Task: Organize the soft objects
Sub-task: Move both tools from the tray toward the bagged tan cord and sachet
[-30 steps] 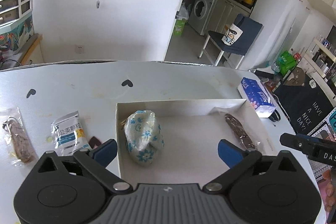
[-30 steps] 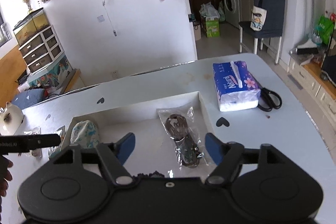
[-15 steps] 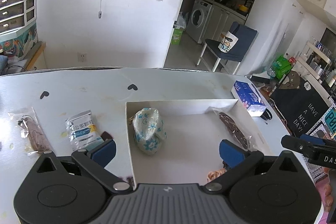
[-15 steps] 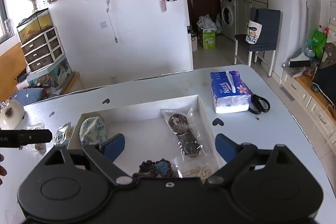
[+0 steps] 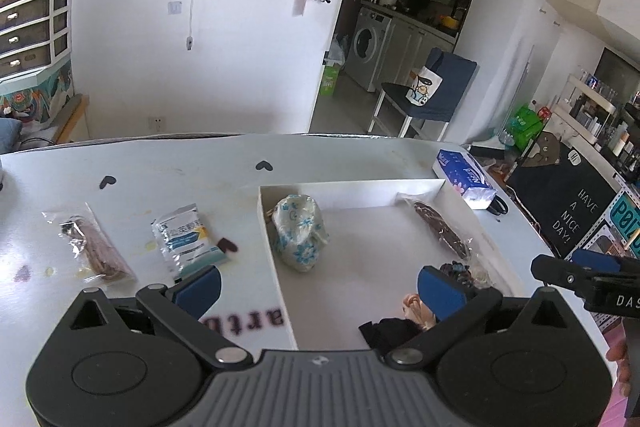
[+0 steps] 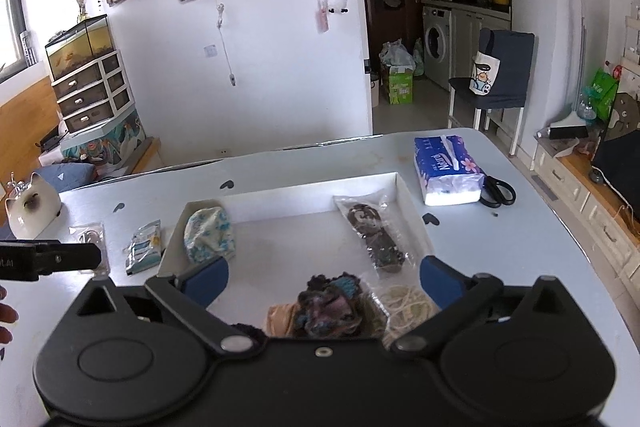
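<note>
While both grippers were held above the near edge of the white box [image 5: 352, 187], the left gripper [image 5: 318, 287] and right gripper [image 6: 324, 277] were seen with jaws spread wide and nothing between them. A floral cloth bundle [image 5: 300, 233] was lain inside the box's left end, a bagged dark item [image 6: 374, 237] along its right wall, and a white-blue packet [image 5: 186, 237] was left outside on the table [image 5: 168, 175]

We see both wrist views look forward, raised over the shallow white cardboard box [image 5: 352, 189] [image 6: 312, 183], shared.

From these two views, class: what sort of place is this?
Most likely a lived-in flat: a washing machine in a kitchen nook, a fish tank on drawers, and a blue chair by the table.
</note>
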{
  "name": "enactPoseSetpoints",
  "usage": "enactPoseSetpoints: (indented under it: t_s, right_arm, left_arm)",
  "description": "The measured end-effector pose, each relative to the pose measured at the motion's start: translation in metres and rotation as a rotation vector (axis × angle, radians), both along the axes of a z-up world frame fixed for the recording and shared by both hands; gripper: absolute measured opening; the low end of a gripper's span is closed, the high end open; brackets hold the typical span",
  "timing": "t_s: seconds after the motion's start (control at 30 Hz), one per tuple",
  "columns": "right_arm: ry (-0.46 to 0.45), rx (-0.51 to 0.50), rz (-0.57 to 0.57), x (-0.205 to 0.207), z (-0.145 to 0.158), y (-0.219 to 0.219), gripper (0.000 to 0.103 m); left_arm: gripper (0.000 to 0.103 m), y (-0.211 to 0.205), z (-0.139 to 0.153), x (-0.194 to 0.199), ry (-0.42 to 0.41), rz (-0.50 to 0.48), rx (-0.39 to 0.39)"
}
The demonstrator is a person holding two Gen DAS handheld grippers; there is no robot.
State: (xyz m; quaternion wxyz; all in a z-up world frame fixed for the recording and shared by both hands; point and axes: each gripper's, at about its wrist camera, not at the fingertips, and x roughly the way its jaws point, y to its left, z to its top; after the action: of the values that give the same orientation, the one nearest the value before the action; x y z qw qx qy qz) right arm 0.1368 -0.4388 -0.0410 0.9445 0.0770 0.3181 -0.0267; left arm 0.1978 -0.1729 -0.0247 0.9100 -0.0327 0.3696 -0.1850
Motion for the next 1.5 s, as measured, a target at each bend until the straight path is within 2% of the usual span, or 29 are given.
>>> enactPoseSetpoints:
  t_s: [0.17, 0.63, 1.1, 1.33, 1.43, 1.5]
  right_arm:
    - [-0.009, -0.027, -0.010, -0.012, 0.002, 0.018, 0.103]
    - [-0.014, -0.013, -0.018, -0.026, 0.005, 0.064, 0.103]
    - [0.006, 0.032, 0.005, -0.004, -0.014, 0.129, 0.103]
    - [0.007, 0.033, 0.041, 0.022, -0.020, 0.163, 0.103]
    - [0.017, 0.023, 0.052, 0.037, -0.022, 0.176, 0.103]
    - [0.028, 0.019, 0.075, 0.047, -0.025, 0.184, 0.103]
  left_arm:
    - [0.103, 0.014, 0.000, -0.011, -0.014, -0.001, -0.001]
    - [0.103, 0.062, -0.003, -0.021, -0.026, 0.000, 0.003]
    - [0.103, 0.139, -0.010, -0.013, -0.021, 0.081, 0.013]
    - [0.103, 0.173, -0.012, 0.001, -0.020, 0.132, -0.018]
    - [0.098, 0.186, -0.013, 0.012, -0.023, 0.131, -0.050]
    - [0.085, 0.191, -0.014, 0.021, -0.019, 0.134, -0.066]
